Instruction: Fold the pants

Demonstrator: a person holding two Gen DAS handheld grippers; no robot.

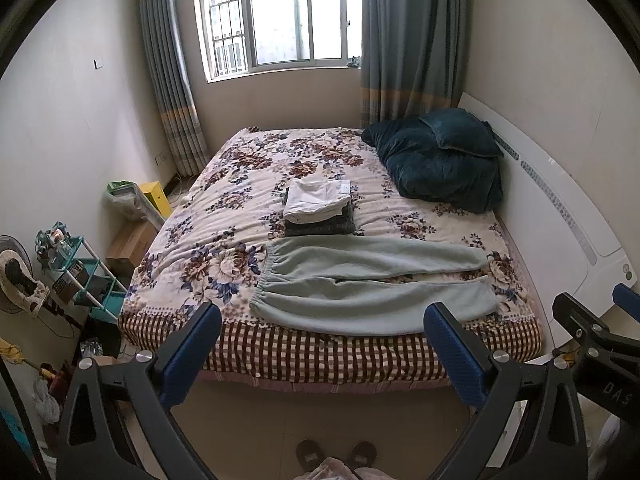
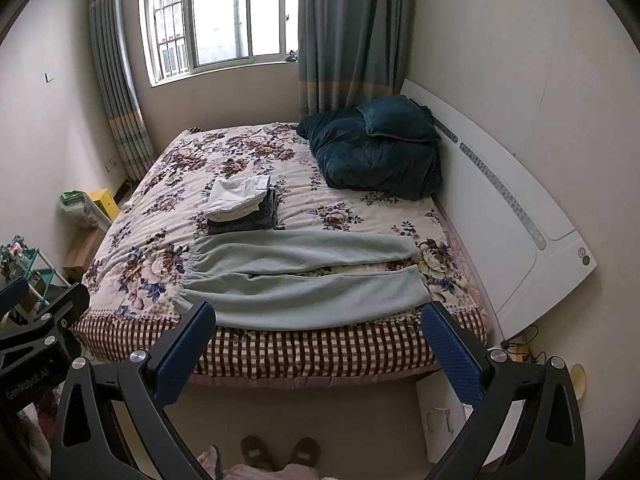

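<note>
Ahead of both wide-open, empty claws, left claw (image 1: 322, 326) and right claw (image 2: 319, 325), the pants (image 2: 304, 280) lie crosswise, waistband left; the right claw (image 1: 600, 320) body reads "DAS".

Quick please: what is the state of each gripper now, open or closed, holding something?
Left gripper: jaws open, holding nothing.
Right gripper: jaws open, holding nothing.

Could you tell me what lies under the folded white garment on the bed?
The folded white garment rests on a folded dark grey garment; anything beneath that is covered.
</note>
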